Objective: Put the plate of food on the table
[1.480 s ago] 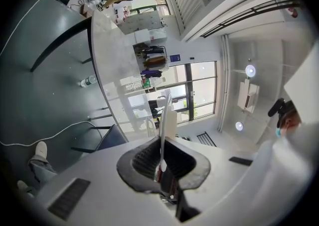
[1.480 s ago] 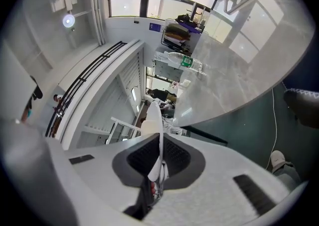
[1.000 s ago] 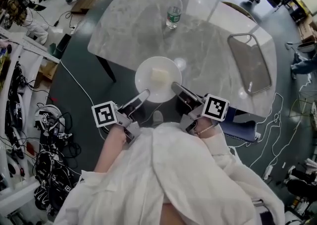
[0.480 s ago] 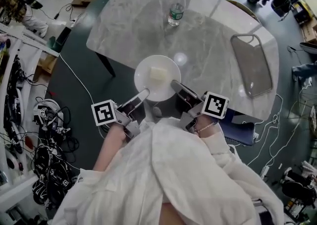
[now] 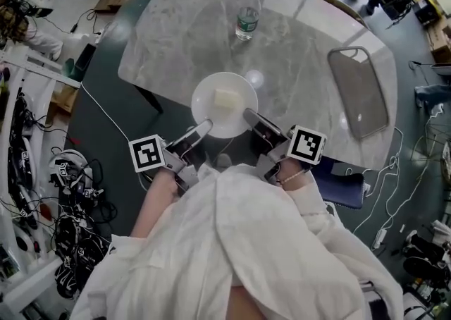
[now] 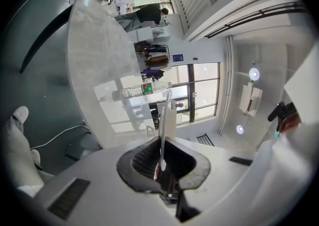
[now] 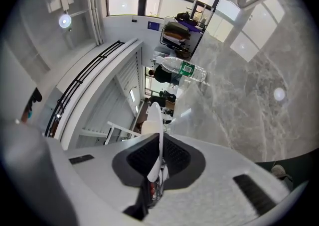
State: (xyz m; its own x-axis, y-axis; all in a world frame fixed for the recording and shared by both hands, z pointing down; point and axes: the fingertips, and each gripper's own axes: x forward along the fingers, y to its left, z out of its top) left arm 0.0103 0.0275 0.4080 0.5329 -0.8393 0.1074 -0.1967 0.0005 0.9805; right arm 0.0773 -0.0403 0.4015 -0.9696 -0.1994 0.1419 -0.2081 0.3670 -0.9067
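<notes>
left tongs point(image 5: 204, 127) near level, clamped on plate point(image 5: 208, 111) rim | right tongs point(image 5: 249, 115) same, other side | marble tabletop point(image 5: 169, 37): bottle point(image 5: 246, 15), tray point(image 5: 358, 93) | dark floor point(image 5: 106, 135)

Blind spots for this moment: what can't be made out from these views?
- Whether the white round plate touches the grey marble table yet: head view looks from above; both gripper views see it edge-on.
- What the pale food block is: too small and featureless in the head view.
- Green label print on the clear plastic bottle: too small in every view.
</notes>
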